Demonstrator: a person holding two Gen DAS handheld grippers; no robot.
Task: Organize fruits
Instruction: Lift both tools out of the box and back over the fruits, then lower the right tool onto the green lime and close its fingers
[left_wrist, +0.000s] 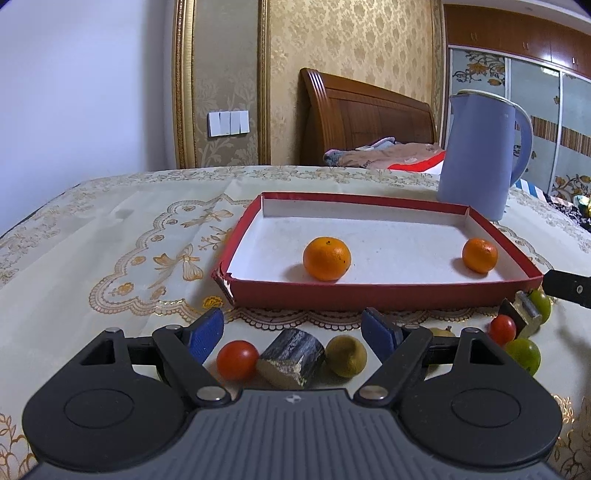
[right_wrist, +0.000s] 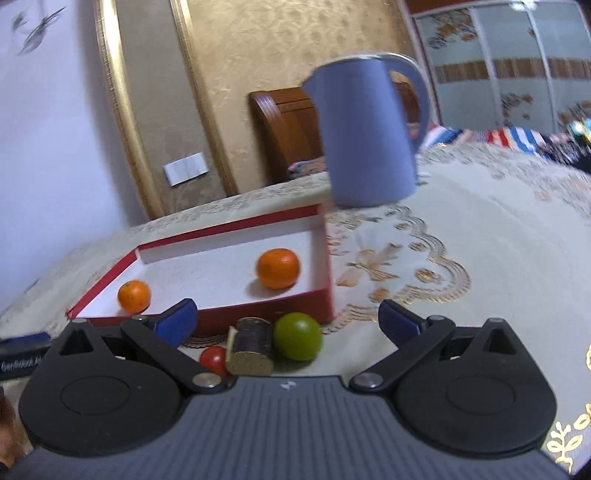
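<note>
Left gripper (left_wrist: 293, 332) open | embroidered tablecloth (left_wrist: 110, 240) | bedroom, wooden headboard (left_wrist: 365, 114)

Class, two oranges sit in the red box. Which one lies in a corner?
The smaller orange, tucked against the red box's right wall; the bigger orange sits mid-floor.

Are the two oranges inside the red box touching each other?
Apart. The left wrist view shows the larger orange near the middle of the red box and the smaller orange by its right wall, with bare white floor between them.

Two oranges (left_wrist: 326, 258) lie in the tray (left_wrist: 388, 293), a kettle (left_wrist: 476, 157) behind it, small fruits (left_wrist: 237, 360) before it.
</note>
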